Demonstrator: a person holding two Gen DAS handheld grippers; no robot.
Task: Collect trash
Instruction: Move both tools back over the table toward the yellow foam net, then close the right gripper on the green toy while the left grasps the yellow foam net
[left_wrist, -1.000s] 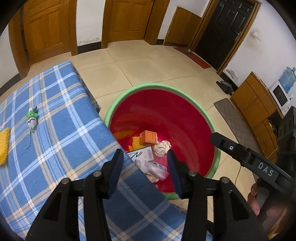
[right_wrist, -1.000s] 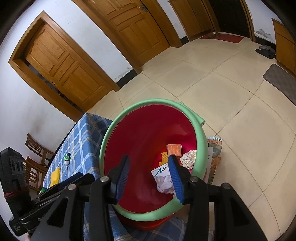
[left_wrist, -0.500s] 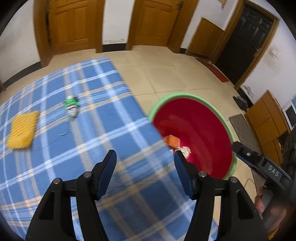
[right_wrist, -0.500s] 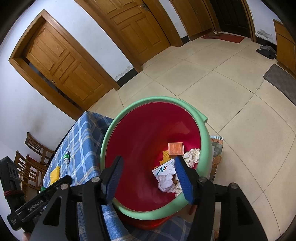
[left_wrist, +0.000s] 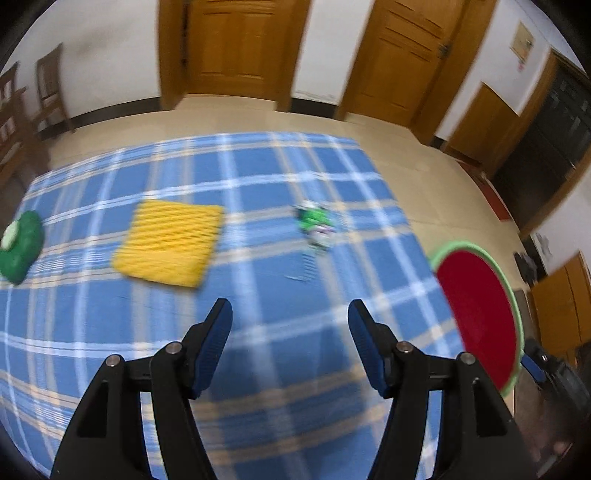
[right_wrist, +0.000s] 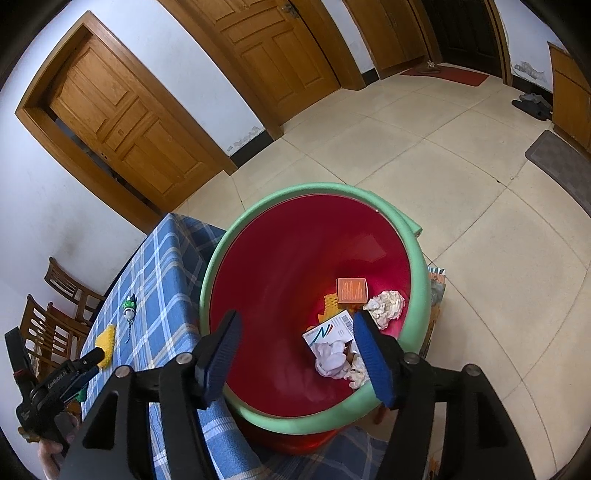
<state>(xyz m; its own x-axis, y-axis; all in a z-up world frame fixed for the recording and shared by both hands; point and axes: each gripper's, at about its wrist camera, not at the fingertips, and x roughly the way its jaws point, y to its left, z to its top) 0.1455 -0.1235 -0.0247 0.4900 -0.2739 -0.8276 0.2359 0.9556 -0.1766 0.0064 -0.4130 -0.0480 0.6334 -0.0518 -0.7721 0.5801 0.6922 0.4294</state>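
The left gripper (left_wrist: 290, 314) has just been opening, jaws apart with nothing between them, over the blue plaid tablecloth (left_wrist: 266, 369). Above it lie a yellow sponge (left_wrist: 168, 242) and a green-and-white wrapper (left_wrist: 316, 225).

The right gripper (right_wrist: 297, 354), jaws also just opened and empty, hangs over the red bin (right_wrist: 280, 280), lower centre, holding crumpled paper (right_wrist: 386, 302) and an orange box (right_wrist: 351, 290).

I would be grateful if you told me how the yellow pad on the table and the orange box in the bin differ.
The yellow pad lies flat on the blue plaid tablecloth; the orange box lies among paper scraps at the bottom of the red bin. The pad is a flat, ribbed sheet; the box is a solid block with pale stripes. The pad is not yet collected; the box already is. Both are roughly square.
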